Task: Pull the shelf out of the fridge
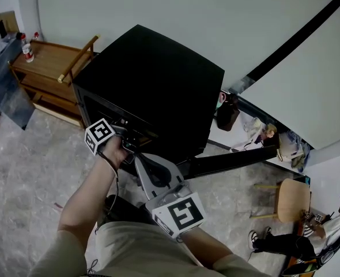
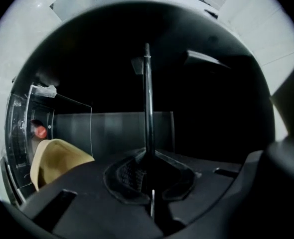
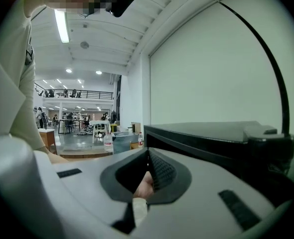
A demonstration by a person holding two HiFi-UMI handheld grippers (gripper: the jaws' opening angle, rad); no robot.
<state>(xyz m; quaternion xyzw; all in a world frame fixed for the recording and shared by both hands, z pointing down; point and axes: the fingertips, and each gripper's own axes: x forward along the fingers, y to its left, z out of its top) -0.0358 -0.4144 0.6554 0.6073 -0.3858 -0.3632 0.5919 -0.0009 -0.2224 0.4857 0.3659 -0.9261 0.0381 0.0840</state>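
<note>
The black fridge (image 1: pixel 153 79) stands open on the floor, its door (image 1: pixel 233 160) swung out to the right. My left gripper (image 1: pixel 128 138) reaches into the fridge's front opening. In the left gripper view the shelf's thin dark edge (image 2: pixel 147 98) runs straight into the jaws, and the left gripper (image 2: pixel 148 156) is shut on it. The rest of the shelf is lost in the dark interior. My right gripper (image 1: pixel 140 159) hangs just below and right of the left one, in front of the fridge (image 3: pixel 212 138). The right gripper (image 3: pixel 147 153) is shut with nothing in it.
A wooden rack (image 1: pixel 49 68) with a bottle (image 1: pixel 26 49) stands left of the fridge. Bags and clutter (image 1: pixel 262 134) lie along the wall at right, beside a wooden stool (image 1: pixel 290 199) and a seated person (image 1: pixel 308 241). A clear bin (image 2: pixel 37 128) shows inside the fridge.
</note>
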